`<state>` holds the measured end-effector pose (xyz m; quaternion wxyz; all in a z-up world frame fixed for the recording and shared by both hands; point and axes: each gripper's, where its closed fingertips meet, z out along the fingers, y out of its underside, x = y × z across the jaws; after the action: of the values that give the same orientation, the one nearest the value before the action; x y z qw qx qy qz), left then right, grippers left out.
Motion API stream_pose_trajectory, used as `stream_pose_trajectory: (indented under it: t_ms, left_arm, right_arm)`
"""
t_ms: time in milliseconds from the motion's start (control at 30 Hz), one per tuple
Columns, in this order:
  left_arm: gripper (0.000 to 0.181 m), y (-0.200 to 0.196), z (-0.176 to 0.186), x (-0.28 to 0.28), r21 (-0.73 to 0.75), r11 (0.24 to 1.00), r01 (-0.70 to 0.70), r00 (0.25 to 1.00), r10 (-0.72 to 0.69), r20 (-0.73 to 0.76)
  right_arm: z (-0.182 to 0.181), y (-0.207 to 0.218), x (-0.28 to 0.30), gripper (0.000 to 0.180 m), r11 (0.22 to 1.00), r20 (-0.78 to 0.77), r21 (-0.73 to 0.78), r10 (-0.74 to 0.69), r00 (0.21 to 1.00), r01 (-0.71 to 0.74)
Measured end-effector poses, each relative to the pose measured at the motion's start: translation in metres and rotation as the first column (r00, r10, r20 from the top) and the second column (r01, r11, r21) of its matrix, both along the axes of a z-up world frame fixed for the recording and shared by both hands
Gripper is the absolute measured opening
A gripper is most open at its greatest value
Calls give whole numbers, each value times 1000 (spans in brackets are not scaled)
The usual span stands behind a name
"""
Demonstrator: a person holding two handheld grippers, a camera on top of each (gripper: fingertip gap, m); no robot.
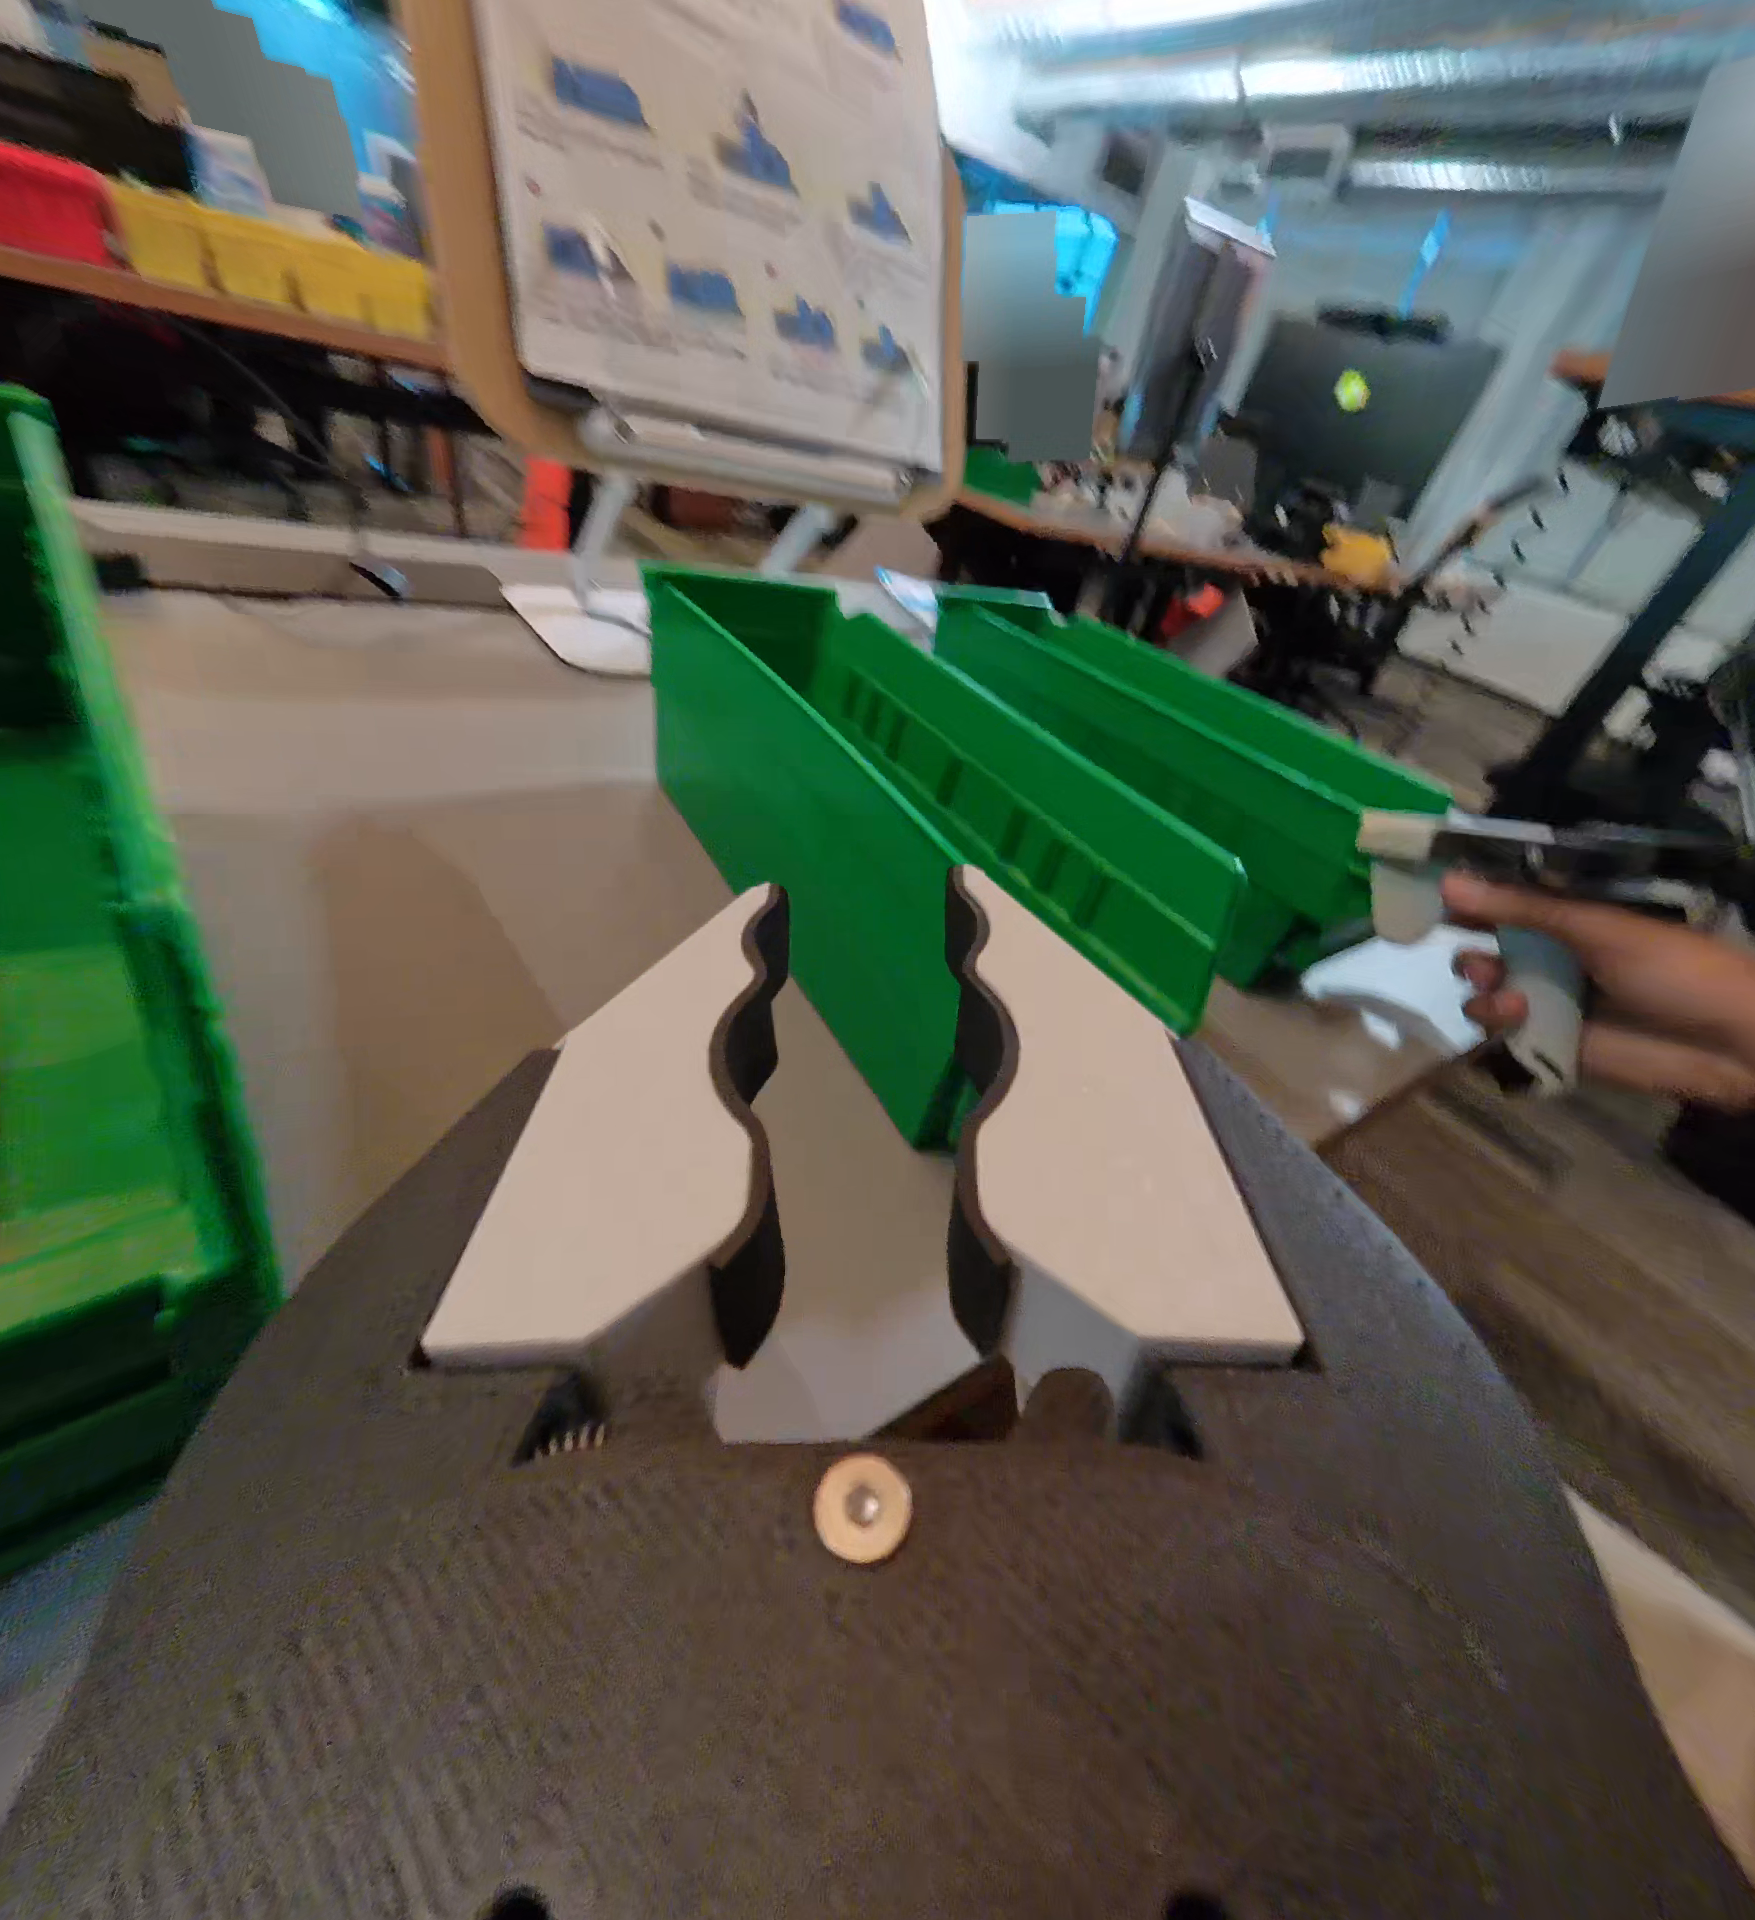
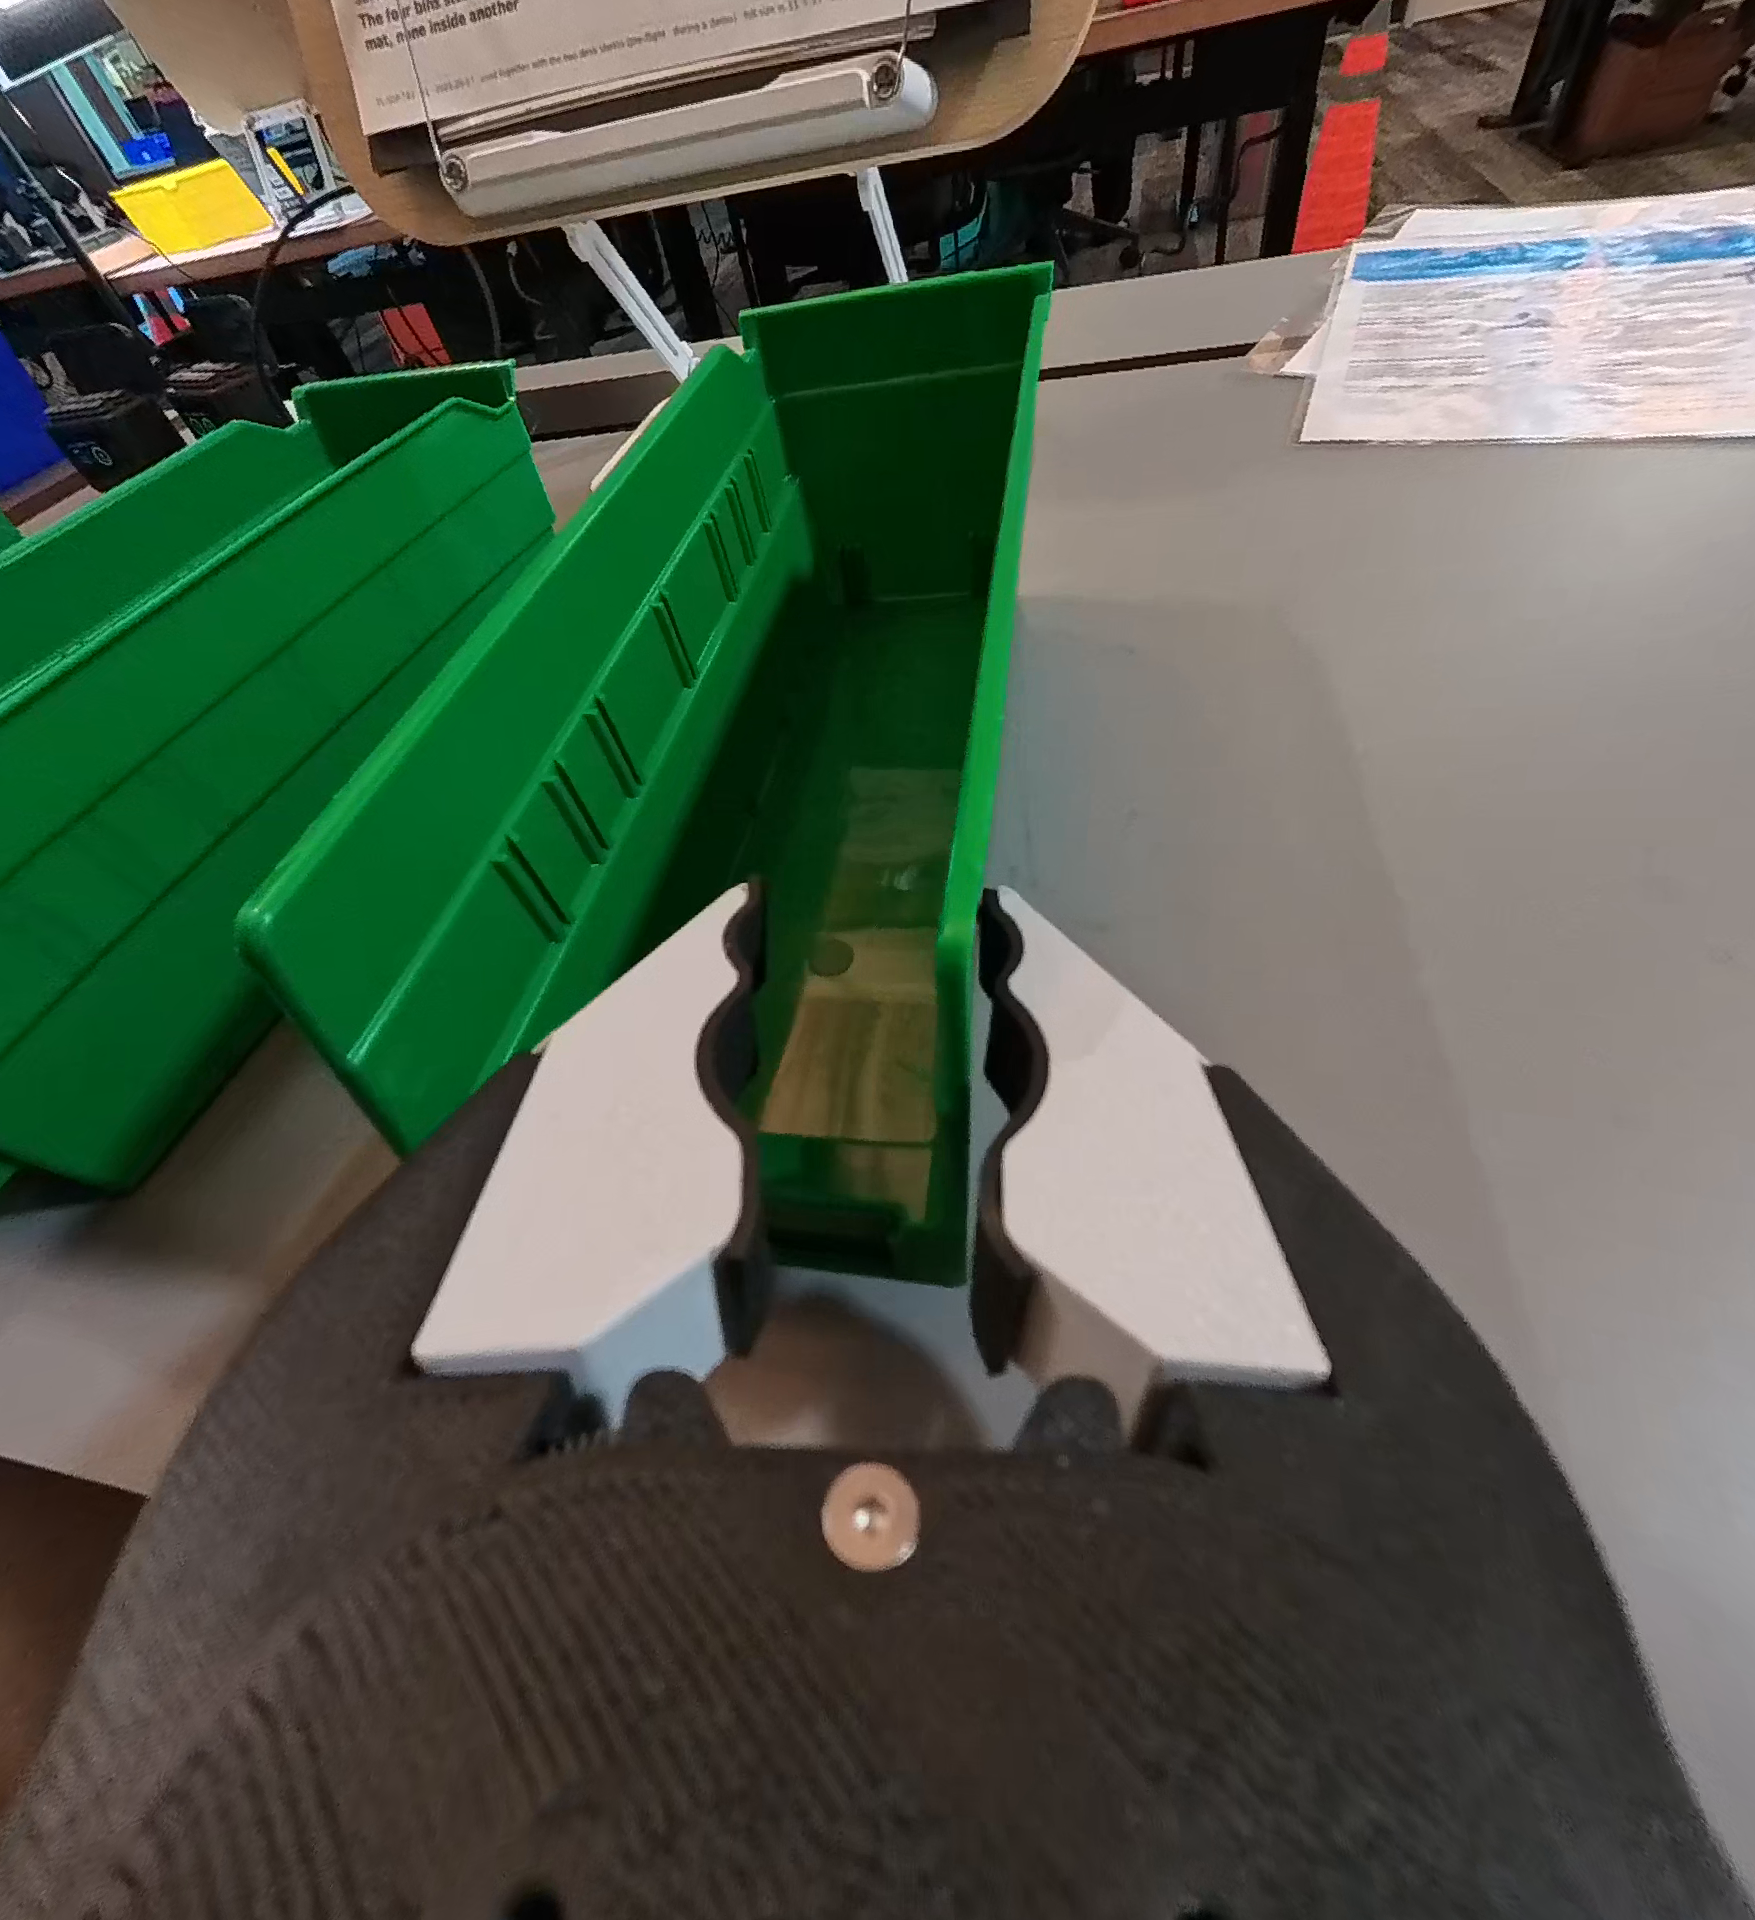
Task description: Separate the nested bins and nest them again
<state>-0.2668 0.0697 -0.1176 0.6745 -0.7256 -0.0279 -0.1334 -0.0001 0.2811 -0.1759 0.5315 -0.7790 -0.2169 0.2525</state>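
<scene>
Bins sit apart on the table (image 2: 1372, 831). My right gripper (image 2: 868, 1039) straddles the near end of a bin (image 2: 883, 582), jaws not yet tight; I'd squeeze squarely before lifting. My left gripper (image 1: 862, 997) hangs half open, empty.

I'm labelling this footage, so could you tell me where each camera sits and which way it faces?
Left wrist view: on the left gripper, looking along the table at the near green bin; the right gripper and a hand show at right.
Right wrist view: on the right gripper, looking down into a narrow green bin between its open fingers.
Shared: green bins, the clipboard stand.
</scene>
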Motion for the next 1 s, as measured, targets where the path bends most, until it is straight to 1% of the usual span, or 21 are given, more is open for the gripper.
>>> stream_pose_trajectory:
  t_ms: [67,167,400,500,767,867,1000]
  left_arm:
    - [38,4,-20,8,-96,994,50,999,-51,-9]
    - [53,6,-37,14,-173,980,94,996,-91,25]
    - [81,6,-44,15,-210,970,119,991,-103,85]
    - [85,6,-47,16,-224,966,133,986,-105,129]
    - [80,7,-51,9,-235,967,103,988,-71,139]
    - [82,9,-58,9,-266,960,92,991,-62,120]
    - [86,9,-63,15,-290,951,112,989,-79,121]
  right_arm:
    - [0,0,0,41,1000,-7,-4,3,1000,-3]
    - [0,1,0,41,1000,-15,-9,4,1000,-4]
    - [2,1,1,39,1000,-9,5,-6,1000,6]
    - [5,1,2,38,1000,-14,16,-11,1000,11]
    - [5,1,2,38,1000,-21,17,-12,1000,12]
    - [6,1,2,38,1000,-20,19,-12,1000,12]
    - [5,1,2,38,1000,-22,17,-11,1000,12]
